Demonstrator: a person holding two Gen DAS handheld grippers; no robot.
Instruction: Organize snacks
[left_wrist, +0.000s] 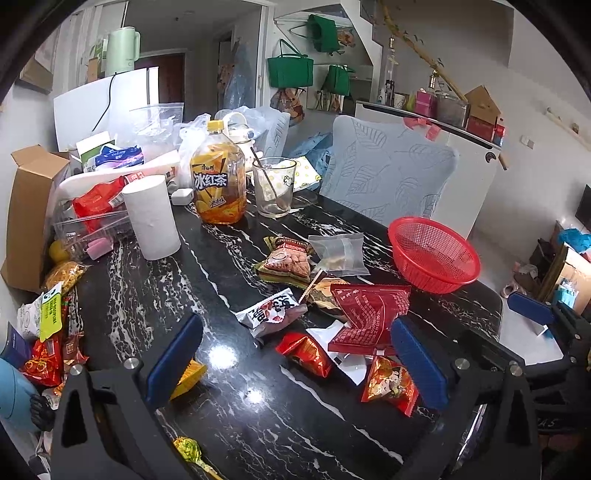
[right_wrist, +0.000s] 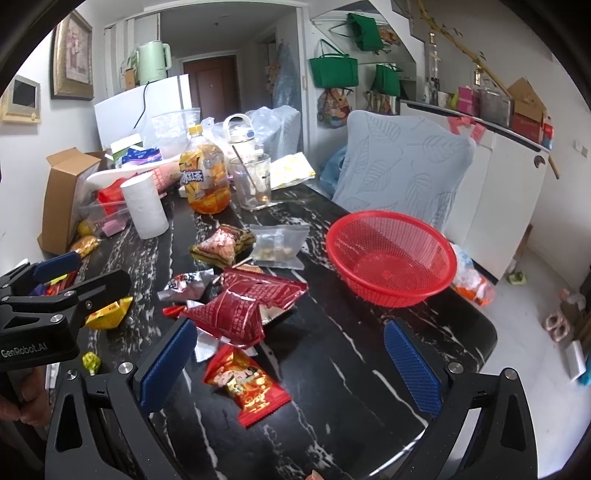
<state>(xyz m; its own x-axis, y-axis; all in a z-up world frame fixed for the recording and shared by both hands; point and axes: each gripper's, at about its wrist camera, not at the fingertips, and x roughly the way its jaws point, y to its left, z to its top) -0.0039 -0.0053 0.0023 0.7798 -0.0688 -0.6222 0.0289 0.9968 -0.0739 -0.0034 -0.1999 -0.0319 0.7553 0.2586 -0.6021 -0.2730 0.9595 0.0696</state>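
Several snack packets lie scattered on the black marble table: a big dark red bag, a small red packet, a white packet, a clear pouch. An empty red mesh basket stands at the table's right. My left gripper is open and empty above the packets. My right gripper is open and empty, the small red packet between its fingers. The left gripper also shows in the right wrist view.
An iced tea bottle, a glass with a spoon, a paper roll, a cardboard box and more packets crowd the table's far and left side. A padded chair stands behind the basket.
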